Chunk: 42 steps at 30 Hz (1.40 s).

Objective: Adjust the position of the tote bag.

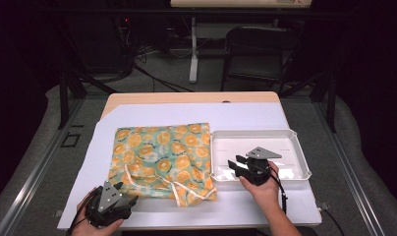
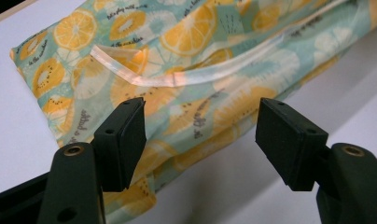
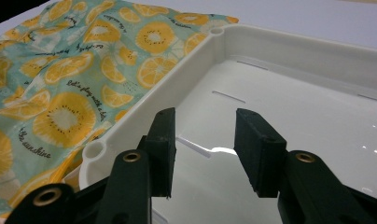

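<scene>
A drawstring cloth bag (image 1: 157, 157) printed with orange slices on pale green lies flat on the table, left of a white plastic tray (image 1: 250, 133). Its white cord (image 1: 186, 189) trails over the near edge. My left gripper (image 1: 126, 192) hovers by the bag's near left corner, open. In the left gripper view, the bag (image 2: 186, 60) and cord (image 2: 177, 79) lie just beyond the wide-apart pads of my left gripper (image 2: 200, 126), which do not touch them. My right gripper (image 1: 237, 164) is over the tray's near left part. Its jaws (image 3: 203, 140) are open above the tray's bare floor, beside its rim (image 3: 177, 79) and the bag (image 3: 60, 84).
A white sheet (image 1: 245, 115) covers the wooden table (image 1: 186, 97). Free surface lies in front of the bag and behind it. A dark chair (image 1: 258, 49) and a desk leg (image 1: 193, 49) stand on the floor beyond the table.
</scene>
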{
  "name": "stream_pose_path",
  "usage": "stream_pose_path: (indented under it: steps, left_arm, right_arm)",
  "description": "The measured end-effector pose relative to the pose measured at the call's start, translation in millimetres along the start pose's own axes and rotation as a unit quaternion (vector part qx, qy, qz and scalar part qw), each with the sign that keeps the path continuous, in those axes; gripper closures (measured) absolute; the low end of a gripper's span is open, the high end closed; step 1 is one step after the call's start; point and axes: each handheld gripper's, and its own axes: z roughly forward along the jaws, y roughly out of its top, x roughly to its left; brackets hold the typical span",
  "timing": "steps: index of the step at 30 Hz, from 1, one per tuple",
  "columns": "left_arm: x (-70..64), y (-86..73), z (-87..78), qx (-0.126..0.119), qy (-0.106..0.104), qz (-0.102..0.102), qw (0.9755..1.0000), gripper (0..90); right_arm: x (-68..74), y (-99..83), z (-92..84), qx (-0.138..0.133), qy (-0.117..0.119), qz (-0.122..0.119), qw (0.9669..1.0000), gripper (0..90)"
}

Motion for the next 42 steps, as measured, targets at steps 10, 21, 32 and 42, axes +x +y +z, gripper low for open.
stream_pose_path:
  steps: [10, 21, 32, 42]
  left_arm:
    - [-3.1, -1.0, 6.8, 0.014, 0.028, 0.022, 0.9993, 33.2]
    - [1.3, -2.2, 9.9, 0.004, 0.008, 0.008, 0.9999, 53.9]
    - [4.1, -1.8, 10.5, 0.010, 0.000, 0.002, 1.0000, 75.3]
    - [4.8, -0.9, 8.4, 0.004, -0.004, 0.002, 1.0000, 87.2]
  right_arm:
    - [0.4, -0.5, 1.9, 0.003, 0.000, 0.000, 1.0000, 56.6]
    - [0.4, -0.9, 3.1, 0.005, 0.004, 0.003, 1.0000, 56.2]
    - [-0.7, -1.1, 3.4, 0.006, 0.004, 0.004, 1.0000, 55.8]
    - [-1.5, -1.3, 3.8, 0.005, 0.005, 0.008, 0.9999, 55.5]
